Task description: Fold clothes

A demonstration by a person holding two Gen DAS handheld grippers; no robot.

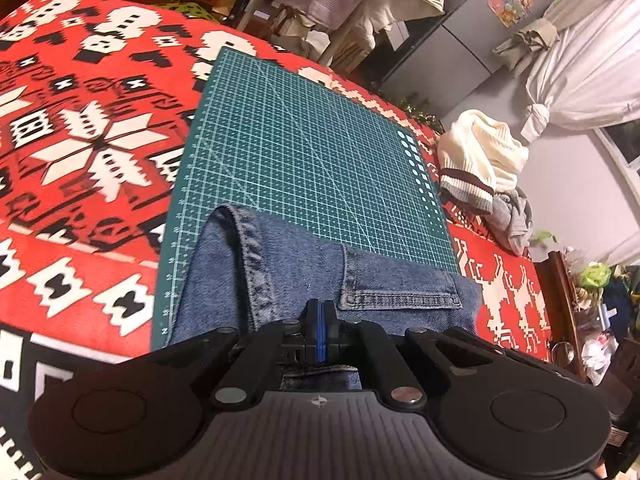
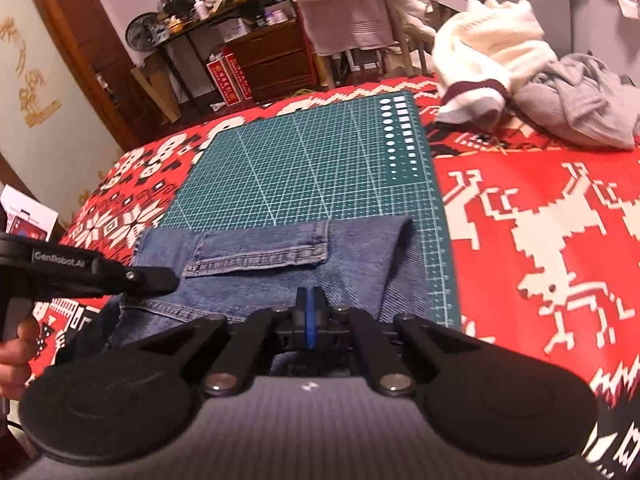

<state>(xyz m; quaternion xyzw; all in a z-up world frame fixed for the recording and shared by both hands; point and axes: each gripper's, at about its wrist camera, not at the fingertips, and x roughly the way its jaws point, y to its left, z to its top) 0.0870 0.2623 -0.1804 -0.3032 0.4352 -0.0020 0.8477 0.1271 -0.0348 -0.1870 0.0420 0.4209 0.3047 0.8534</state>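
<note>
Folded blue jeans (image 1: pixel 280 272) lie flat on the near part of a green cutting mat (image 1: pixel 300 140), a back pocket facing up. My left gripper (image 1: pixel 321 312) hovers low over their near edge, blue pads pressed together, no cloth visible between them. In the right wrist view the same jeans (image 2: pixel 360 256) span the mat (image 2: pixel 312 168). My right gripper (image 2: pixel 309 304) is shut above their near edge as well. The left gripper (image 2: pixel 168 278) reaches in from the left over the denim, with a hand (image 2: pixel 16 356) holding it.
A red patterned blanket (image 2: pixel 540 220) covers the surface under the mat. A cream sweater (image 2: pixel 492 44) and a grey garment (image 2: pixel 580 100) are heaped at the far right corner. Furniture, hanging laundry and clutter stand beyond the far edge.
</note>
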